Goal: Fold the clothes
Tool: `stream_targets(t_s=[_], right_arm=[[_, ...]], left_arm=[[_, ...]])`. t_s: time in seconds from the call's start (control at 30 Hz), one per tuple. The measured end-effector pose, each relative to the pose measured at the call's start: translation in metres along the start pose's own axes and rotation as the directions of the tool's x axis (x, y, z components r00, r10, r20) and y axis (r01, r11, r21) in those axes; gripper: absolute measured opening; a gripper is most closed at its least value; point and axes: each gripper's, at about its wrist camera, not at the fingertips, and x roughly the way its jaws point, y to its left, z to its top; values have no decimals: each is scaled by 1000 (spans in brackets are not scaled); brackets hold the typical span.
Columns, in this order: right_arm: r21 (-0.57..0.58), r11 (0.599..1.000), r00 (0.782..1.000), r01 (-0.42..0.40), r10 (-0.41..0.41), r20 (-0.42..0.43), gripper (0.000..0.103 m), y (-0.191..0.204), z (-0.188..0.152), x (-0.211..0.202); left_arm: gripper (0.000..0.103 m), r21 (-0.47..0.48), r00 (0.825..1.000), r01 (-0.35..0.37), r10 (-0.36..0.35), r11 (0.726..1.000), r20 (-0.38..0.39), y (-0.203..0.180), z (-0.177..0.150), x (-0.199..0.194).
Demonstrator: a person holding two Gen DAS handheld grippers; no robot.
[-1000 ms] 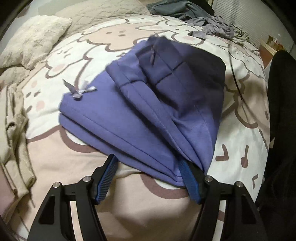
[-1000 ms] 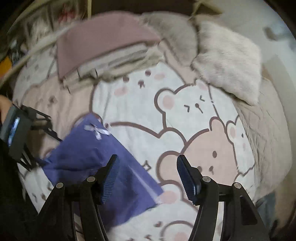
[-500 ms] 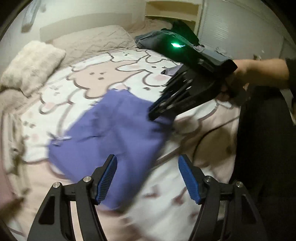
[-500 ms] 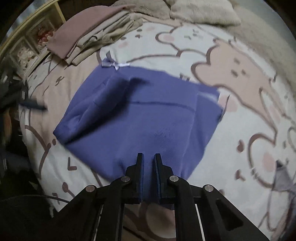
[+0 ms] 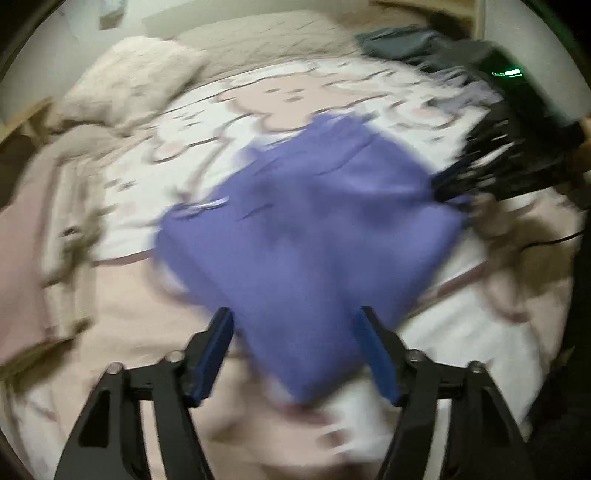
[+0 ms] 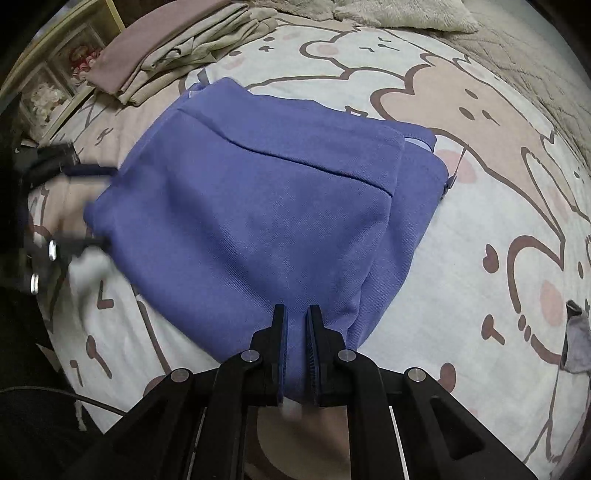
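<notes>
**Two grippers at one purple garment on the bear-print bed**

Two hand-held grippers meet over the bear-print bedspread [image 6: 461, 236], which covers the whole bed in white, pink and brown. Lying flat near the middle of that bedspread is the purple garment [image 6: 266, 206], folded over itself so that a seam runs across its upper layer. The right gripper [image 6: 295, 332] has its jaws pinched together on the garment's nearest edge, cloth caught between the blue pads. The left gripper [image 5: 295, 354] stands with its jaws wide apart, a corner of the garment lying between them; its jaws have just been opening a little further, and the pads do not seem to press the cloth, though that view is badly smeared.

At the bedspread's far corner from the right gripper sits a stack of folded beige and pink clothes [image 6: 162, 51], beside a low shelf with small compartments [image 6: 48, 85]. A fluffy cream pillow [image 6: 402, 13] lies at the head of the bedspread, next to a quilted beige cover [image 6: 532, 55]. Dark grey clothes [image 5: 402, 40] are heaped at another edge of it. A black cable [image 6: 55, 397] trails across the bedspread's near side.
</notes>
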Motion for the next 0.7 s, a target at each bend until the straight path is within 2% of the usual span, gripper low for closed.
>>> stream_targets(t_s=[0.07,0.17,0.27,0.33,0.4,0.47,0.53,0.6,0.7], right_arm=[[-5,1000,1000,1,-1,-1,10,1,1,1],[-6,1000,1000,10,-10,-3,10,2,2,1],[-4,1000,1000,15,-15,1,11,4,2,2],[5,1000,1000,8,-8,6,11,3,1,2],[20,1000,1000,-11,11,17,11,0,-1,2],[36,999,999,-40,39,39,10,-5,-4,3],[52,996,996,-67,64,63,10,-9,-9,3],[54,995,994,-78,74,77,10,-10,-11,3],[37,996,994,-75,72,87,11,-8,-11,3]], left_arm=[[73,-30,1000,20,-20,999,2,7,-1,-10],[71,10,996,42,-43,999,77,-12,11,-31],[71,45,975,141,-147,989,165,-41,35,-46],[71,61,962,191,-199,980,189,-55,51,-41],[71,56,956,227,-234,972,178,-63,65,-21],[71,23,960,243,-244,970,140,-59,76,8],[71,-30,975,210,-207,977,85,-45,82,36],[71,-53,982,181,-178,982,55,-27,83,51],[70,-13,986,159,-158,987,46,-14,81,47]])
